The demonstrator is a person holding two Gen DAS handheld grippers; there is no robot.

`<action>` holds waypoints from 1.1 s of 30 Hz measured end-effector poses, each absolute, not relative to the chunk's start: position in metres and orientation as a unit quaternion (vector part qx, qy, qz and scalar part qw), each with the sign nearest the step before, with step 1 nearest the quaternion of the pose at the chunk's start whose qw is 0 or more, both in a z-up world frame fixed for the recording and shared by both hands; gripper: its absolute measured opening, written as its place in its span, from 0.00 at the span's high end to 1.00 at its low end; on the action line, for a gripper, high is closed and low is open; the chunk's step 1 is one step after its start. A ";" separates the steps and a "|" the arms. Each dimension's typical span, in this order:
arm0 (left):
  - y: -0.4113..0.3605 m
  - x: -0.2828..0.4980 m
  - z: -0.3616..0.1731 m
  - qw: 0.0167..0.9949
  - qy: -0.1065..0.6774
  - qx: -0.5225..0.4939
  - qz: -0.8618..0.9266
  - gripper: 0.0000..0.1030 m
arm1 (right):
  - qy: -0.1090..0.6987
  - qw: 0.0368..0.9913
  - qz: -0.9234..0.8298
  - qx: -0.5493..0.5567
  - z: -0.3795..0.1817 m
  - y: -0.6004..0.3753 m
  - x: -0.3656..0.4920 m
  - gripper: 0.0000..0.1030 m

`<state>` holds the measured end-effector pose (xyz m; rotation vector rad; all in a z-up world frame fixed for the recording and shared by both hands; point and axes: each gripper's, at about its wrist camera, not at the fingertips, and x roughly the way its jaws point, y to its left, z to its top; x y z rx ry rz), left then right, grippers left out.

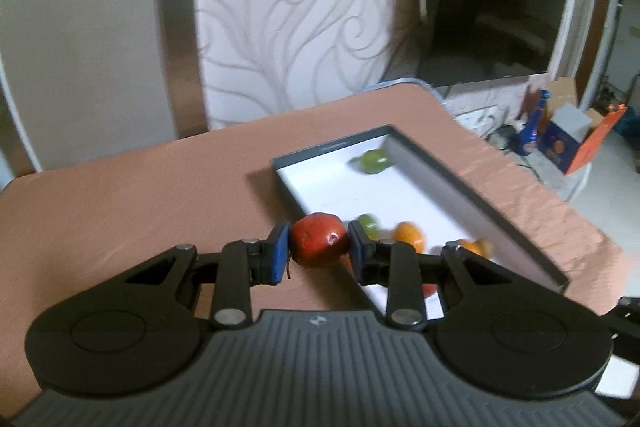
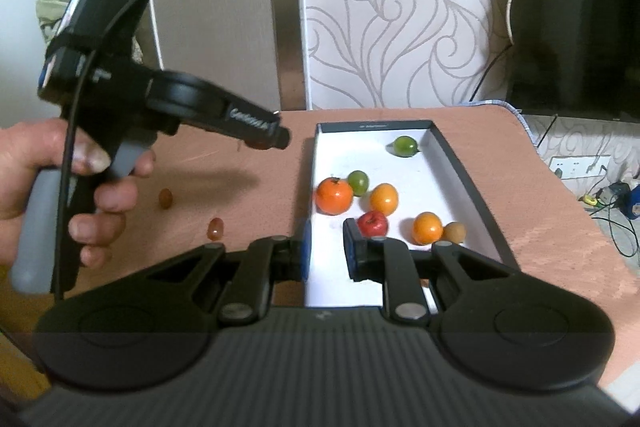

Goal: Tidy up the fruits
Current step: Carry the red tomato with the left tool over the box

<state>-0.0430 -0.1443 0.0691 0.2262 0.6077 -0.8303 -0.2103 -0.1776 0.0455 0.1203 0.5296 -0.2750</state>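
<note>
My left gripper [image 1: 319,247] is shut on a small red fruit [image 1: 318,245] and holds it above the table, just left of the box's near-left wall. The dark-walled box [image 1: 472,203] with a white floor holds green fruits [image 1: 372,161] and orange fruits [image 1: 410,235]. In the right wrist view the same box [image 2: 460,163] contains two green fruits [image 2: 405,145], orange fruits [image 2: 334,195], a red one [image 2: 373,223] and a brown one [image 2: 456,231]. My right gripper [image 2: 329,255] hovers over the box's near end, its jaws close together with nothing between them. A hand holds the left gripper [image 2: 280,139] at the left.
Two small reddish-brown fruits [image 2: 166,198] [image 2: 215,229] lie on the pink tablecloth [image 2: 520,187] left of the box. A dark screen [image 2: 576,27] stands behind the table's far right corner. Cables and sockets [image 2: 576,165] lie beyond the right edge; cartons [image 1: 576,139] sit on the floor.
</note>
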 end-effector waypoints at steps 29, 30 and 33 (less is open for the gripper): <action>-0.227 -0.059 0.024 0.808 0.329 0.152 -0.465 0.65 | 0.310 0.924 -0.212 0.076 0.050 -0.201 -0.219 0.80; -0.229 -0.059 0.024 0.805 0.332 0.149 -0.469 0.65 | 0.314 0.921 -0.219 0.076 0.052 -0.201 -0.220 0.80; -0.230 -0.058 0.022 0.799 0.337 0.145 -0.476 0.57 | 0.315 0.916 -0.237 0.079 0.058 -0.204 -0.223 0.80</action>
